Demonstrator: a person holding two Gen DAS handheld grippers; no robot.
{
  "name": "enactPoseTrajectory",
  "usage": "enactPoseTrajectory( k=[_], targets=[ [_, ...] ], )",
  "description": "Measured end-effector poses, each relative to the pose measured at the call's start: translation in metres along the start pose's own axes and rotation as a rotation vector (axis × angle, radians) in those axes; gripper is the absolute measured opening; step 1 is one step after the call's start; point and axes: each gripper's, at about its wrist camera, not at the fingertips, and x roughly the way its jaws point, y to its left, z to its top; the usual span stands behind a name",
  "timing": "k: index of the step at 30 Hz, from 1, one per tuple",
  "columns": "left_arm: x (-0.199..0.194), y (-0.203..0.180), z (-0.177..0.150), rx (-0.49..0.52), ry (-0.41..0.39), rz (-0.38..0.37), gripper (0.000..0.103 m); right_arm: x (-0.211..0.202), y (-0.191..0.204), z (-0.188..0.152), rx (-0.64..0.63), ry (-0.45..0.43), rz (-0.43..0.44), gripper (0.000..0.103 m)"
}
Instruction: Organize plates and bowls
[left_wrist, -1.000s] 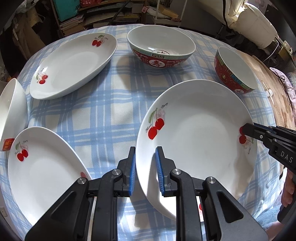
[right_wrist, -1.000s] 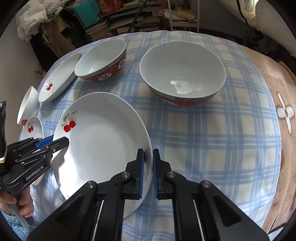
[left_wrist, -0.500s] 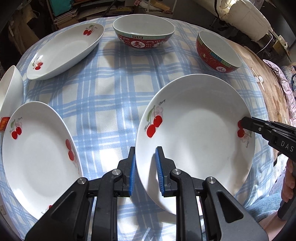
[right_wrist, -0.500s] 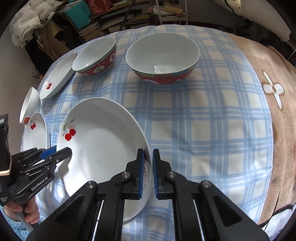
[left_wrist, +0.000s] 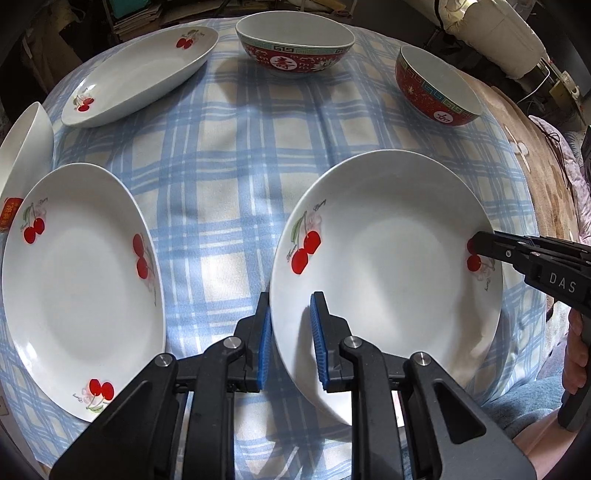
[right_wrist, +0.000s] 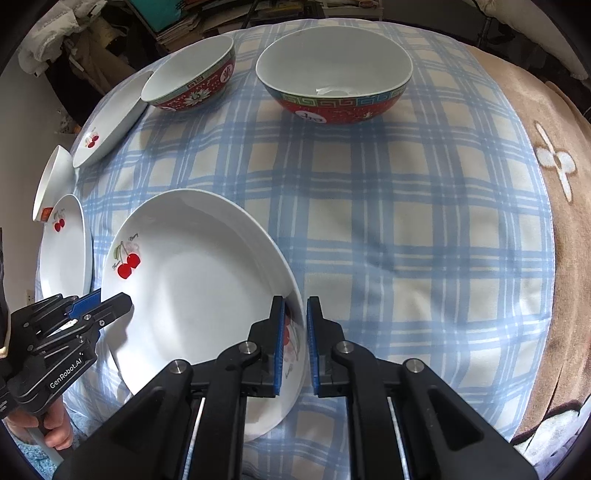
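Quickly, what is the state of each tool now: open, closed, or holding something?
Left tool: closed on the near left rim of the cherry plate.
Right tool: closed on the same plate's right rim.

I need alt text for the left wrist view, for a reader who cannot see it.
Both grippers, left and right, pinch opposite rims of a cherry plate above a blue checked cloth. Another plate lies left; two red bowls sit behind.
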Motion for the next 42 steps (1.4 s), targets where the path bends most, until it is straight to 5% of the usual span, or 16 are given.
enactPoseTrajectory(
  k=[17,28,36,39,42],
  targets=[
    [-0.005,-0.001,0.003,0.006,-0.011,0.016,0.021,0.003,-0.002,0.003,0.014,-0.003,0.021,0.012],
    [-0.051,-0.002,0.001,0.019,-0.103,0.082,0.03,-0.026,-0.003,0.0,-0.003,-0.116,0.04,0.014],
    [-0.095,0.027,-0.007,-0.045,-0.177,0.125,0.058,-0.058,0.039,0.005,-0.073,-0.218,0.092,0.053],
    [-0.109,0.042,-0.014,-0.064,-0.193,0.175,0.08,-0.069,0.066,0.008,-0.113,-0.254,0.123,0.069],
    [-0.121,0.058,-0.018,-0.092,-0.217,0.232,0.087,-0.077,0.091,0.009,-0.157,-0.289,0.146,0.084]
  ],
)
